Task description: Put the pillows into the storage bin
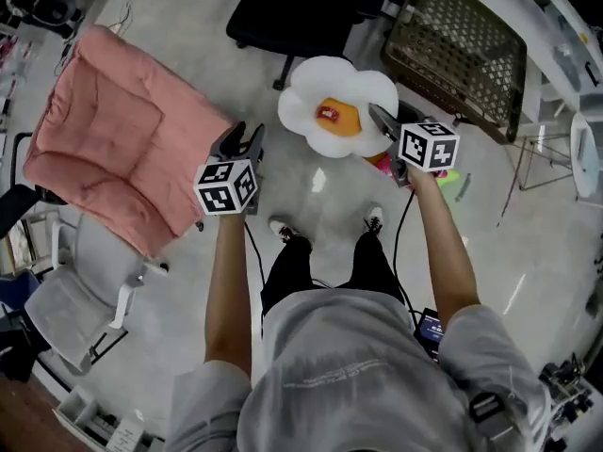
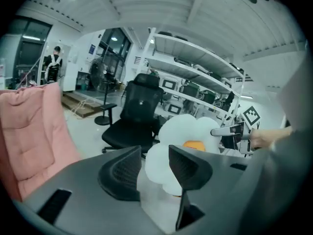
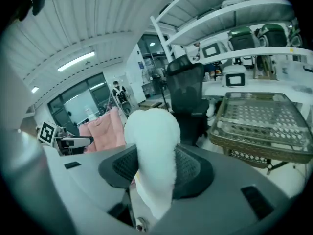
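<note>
The flower-shaped pillow, white with an orange centre, is held up off the floor, and one of its petals is pinched firmly between the pads of the right gripper. In the right gripper view, that white petal is seen squeezed between the two jaws of the right gripper. The left gripper is carried just beside the pillow's far edge. Its jaws are spread apart and nothing is gripped between them. The pillow is only seen beyond the left gripper. The wicker storage bin is found near the pillow, past the right gripper. A pink cushion is draped over a grey chair on the left, and a black office chair is parked beyond the pillow.
</note>
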A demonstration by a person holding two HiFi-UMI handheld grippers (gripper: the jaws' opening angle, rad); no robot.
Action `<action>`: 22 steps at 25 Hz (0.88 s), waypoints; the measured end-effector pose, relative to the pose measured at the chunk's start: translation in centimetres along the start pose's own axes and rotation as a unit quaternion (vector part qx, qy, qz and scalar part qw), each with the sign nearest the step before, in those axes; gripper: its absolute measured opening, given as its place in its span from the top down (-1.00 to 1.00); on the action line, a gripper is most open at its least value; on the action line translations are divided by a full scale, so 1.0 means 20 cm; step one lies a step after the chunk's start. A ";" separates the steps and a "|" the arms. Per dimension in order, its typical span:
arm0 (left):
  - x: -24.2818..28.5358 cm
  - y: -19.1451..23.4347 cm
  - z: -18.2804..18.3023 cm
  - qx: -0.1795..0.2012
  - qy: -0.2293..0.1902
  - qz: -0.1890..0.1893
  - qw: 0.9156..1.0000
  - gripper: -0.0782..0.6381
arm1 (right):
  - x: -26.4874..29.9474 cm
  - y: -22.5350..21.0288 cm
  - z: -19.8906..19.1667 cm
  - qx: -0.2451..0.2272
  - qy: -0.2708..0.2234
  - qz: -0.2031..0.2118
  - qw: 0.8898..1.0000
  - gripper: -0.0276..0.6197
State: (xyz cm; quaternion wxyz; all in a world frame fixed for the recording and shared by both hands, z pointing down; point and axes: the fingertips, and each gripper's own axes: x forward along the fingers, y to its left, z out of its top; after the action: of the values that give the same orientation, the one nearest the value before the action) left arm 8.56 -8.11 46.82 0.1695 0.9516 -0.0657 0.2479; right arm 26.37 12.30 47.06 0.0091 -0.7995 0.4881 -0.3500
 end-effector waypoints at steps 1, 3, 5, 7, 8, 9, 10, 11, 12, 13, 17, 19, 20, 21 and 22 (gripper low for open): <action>0.09 -0.12 -0.02 0.007 0.009 -0.013 1.000 0.25 | -0.08 -0.13 -0.03 0.011 -0.002 -0.012 1.000 0.31; 0.27 -0.35 -0.08 0.020 0.030 -0.038 0.999 0.25 | -0.22 -0.40 -0.10 0.034 -0.006 -0.036 0.999 0.30; 0.44 -0.57 -0.14 0.035 0.053 -0.058 0.996 0.25 | -0.36 -0.65 -0.18 0.059 -0.010 -0.057 0.997 0.30; 0.59 -0.77 -0.20 0.046 0.073 -0.078 0.993 0.25 | -0.50 -0.89 -0.28 0.087 -0.011 -0.079 0.993 0.30; 0.67 -0.88 -0.24 0.048 0.082 -0.088 0.992 0.25 | -0.57 -1.01 -0.34 0.100 -0.011 -0.092 0.991 0.30; 0.73 -0.98 -0.28 0.050 0.091 -0.097 0.990 0.25 | -0.64 -1.12 -0.40 0.113 -0.012 -0.104 0.988 0.30; 0.80 -1.07 -0.32 0.052 0.099 -0.107 0.988 0.25 | -0.71 -1.22 -0.45 0.127 -0.015 -0.116 0.985 0.29; 0.86 -1.16 -0.37 0.054 0.108 -0.116 0.986 0.25 | -0.77 -1.32 -0.51 0.143 -0.020 -0.127 0.981 0.28; 0.92 -1.24 -0.41 0.057 0.117 -0.124 0.984 0.25 | -0.83 -1.41 -0.57 0.161 -0.027 -0.137 0.977 0.27; 0.98 -1.32 -0.46 0.061 0.127 -0.133 0.981 0.25 | -0.88 -1.50 -0.64 0.181 -0.033 -0.146 0.972 0.26; 1.18 -1.61 -0.68 0.076 0.163 -0.166 0.970 0.25 | -1.06 -1.81 -0.92 0.253 -0.044 -0.175 0.950 0.25; 1.29 -1.73 -0.78 0.087 0.175 -0.179 0.964 0.25 | -1.12 -1.96 -1.06 0.271 -0.042 -0.194 0.942 0.25; 1.34 -1.78 -0.83 0.093 0.180 -0.184 0.962 0.25 | -1.14 -2.03 -1.12 0.278 -0.040 -0.203 0.938 0.25; 1.39 -1.82 -0.87 0.100 0.185 -0.189 0.959 0.25 | -1.16 -2.09 -1.19 0.286 -0.037 -0.210 0.934 0.25; 1.44 -1.86 -0.90 0.107 0.191 -0.193 0.956 0.25 | -1.16 -2.14 -1.26 0.295 -0.034 -0.216 0.930 0.25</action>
State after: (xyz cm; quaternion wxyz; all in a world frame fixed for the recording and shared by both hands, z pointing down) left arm 33.21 31.81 65.06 0.1207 0.8934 0.1802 0.3934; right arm 38.75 61.24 68.58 0.1856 -0.8581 0.1779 -0.4445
